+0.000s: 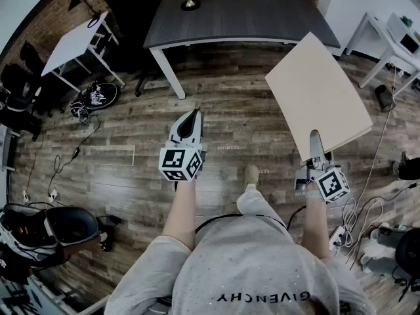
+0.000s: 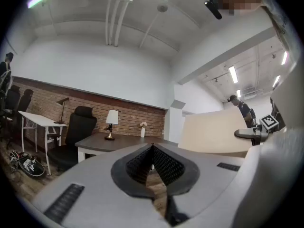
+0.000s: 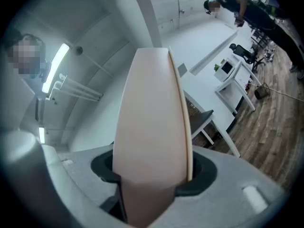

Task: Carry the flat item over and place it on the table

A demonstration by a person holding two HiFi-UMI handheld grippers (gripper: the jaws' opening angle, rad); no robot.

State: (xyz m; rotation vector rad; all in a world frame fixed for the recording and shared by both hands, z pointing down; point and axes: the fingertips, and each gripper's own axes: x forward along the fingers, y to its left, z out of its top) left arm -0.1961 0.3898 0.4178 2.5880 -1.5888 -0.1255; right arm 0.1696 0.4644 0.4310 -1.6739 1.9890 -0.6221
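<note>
The board [image 1: 318,97] is a flat, pale beige rectangle with a smooth matte face and a thin, lighter edge. It is up in the air, tilted, and clamped at its near short edge by the right tool [image 1: 316,138]. In the right gripper view the board fills the gap between the black pads. Both pads press against its faces, so the jaws stand partly apart by the board's own thickness.

In the head view the board hangs over the floor [image 1: 236,120], which is brown planks with a worn, streaky grain. Its far corner overlaps the near right corner of the worktop [image 1: 243,12], but the board does not rest on it. The worktop is a dark grey rectangular slab with a fine wood grain, set on white legs. A lamp [image 1: 189,0] with a rounded brass-coloured foot stands near its far edge.

The left tool [image 1: 190,117] is held level over the floor, well apart from the board. Its shell is smooth grey plastic, and its black ribbed pads meet in a point. The jaws are closed together with nothing between them.
</note>
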